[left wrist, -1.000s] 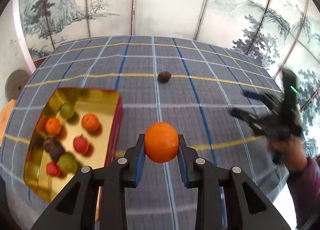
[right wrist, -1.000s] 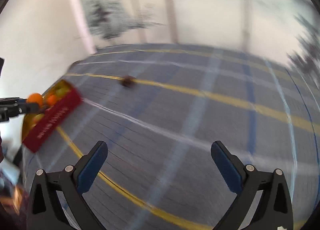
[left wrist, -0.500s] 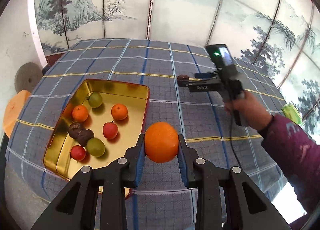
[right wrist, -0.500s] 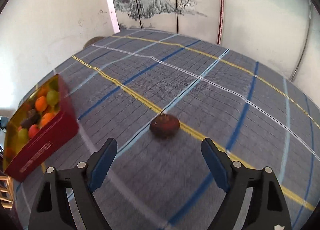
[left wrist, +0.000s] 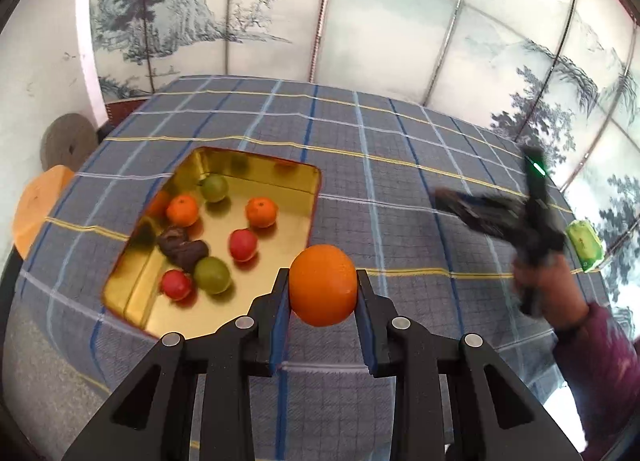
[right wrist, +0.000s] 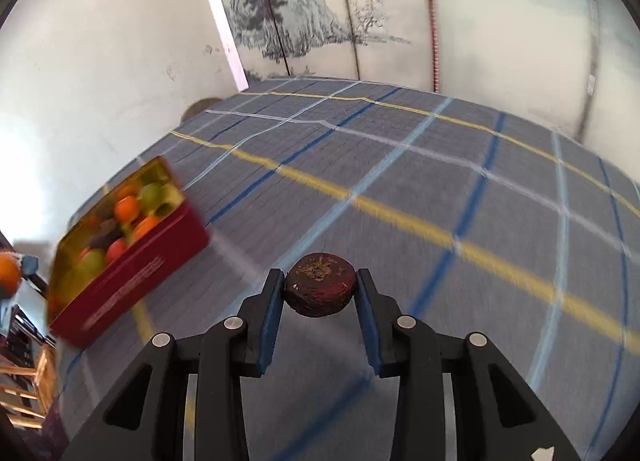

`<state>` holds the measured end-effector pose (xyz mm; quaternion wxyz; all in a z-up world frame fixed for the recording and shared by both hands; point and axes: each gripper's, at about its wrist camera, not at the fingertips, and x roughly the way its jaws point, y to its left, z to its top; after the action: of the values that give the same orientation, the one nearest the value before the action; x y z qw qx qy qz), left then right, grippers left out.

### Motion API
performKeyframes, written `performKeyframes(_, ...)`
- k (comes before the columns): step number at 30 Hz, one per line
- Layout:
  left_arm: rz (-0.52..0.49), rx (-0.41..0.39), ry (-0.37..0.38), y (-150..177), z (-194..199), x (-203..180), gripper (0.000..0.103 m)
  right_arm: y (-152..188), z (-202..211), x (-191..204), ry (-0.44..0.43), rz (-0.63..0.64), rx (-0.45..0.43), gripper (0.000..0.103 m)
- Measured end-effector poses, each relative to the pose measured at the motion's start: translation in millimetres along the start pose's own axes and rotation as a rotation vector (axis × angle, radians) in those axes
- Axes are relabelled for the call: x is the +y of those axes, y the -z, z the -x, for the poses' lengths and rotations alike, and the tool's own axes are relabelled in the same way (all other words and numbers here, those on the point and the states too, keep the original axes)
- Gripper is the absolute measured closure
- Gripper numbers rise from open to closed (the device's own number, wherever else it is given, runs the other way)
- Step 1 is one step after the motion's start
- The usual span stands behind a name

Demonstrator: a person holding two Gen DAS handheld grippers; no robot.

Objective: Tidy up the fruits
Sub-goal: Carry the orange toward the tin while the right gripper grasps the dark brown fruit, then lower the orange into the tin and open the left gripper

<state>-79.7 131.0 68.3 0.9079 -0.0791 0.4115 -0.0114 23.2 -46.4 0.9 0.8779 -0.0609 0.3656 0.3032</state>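
Note:
My left gripper (left wrist: 323,297) is shut on an orange (left wrist: 323,289) and holds it above the near right corner of the gold tray (left wrist: 308,197). The tray holds several small fruits: oranges, green and red ones and a dark brown piece. My right gripper (right wrist: 320,295) is shut on a dark brown round fruit (right wrist: 320,289) over the plaid tablecloth. The red-sided tray (right wrist: 132,273) lies to its left. In the left wrist view the right gripper (left wrist: 496,213) is blurred at the right.
The table carries a blue-grey plaid cloth (left wrist: 400,165). A green packet (left wrist: 585,245) lies at the right table edge. A painted screen (left wrist: 360,21) stands behind the table. An orange stool (left wrist: 36,205) and a grey disc (left wrist: 68,141) are at the left.
My right gripper has shut on the dark brown fruit and moved with it to the right. My left gripper with the orange has moved closer over the tray's near right corner.

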Motion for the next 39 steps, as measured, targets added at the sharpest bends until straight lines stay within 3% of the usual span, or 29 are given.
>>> performKeyframes(3, 0.022, -0.007, -0.024, 8, 7, 11, 0.072, 32, 23, -8, 0.056, -0.031, 0.009, 0.07)
performKeyframes(9, 0.053, -0.021, -0.063, 21, 16, 30, 0.072, 65, 39, -33, 0.125, -0.11, 0.016, 0.07)
performKeyframes(22, 0.05, 0.014, -0.105, 38, -9, 50, 0.072, 67, 34, -34, 0.171, -0.114, 0.033, 0.069)
performKeyframes(39, -0.025, -0.025, -0.155, 30, -14, 43, 0.072, 67, 29, -35, 0.185, -0.114, 0.04, 0.069)
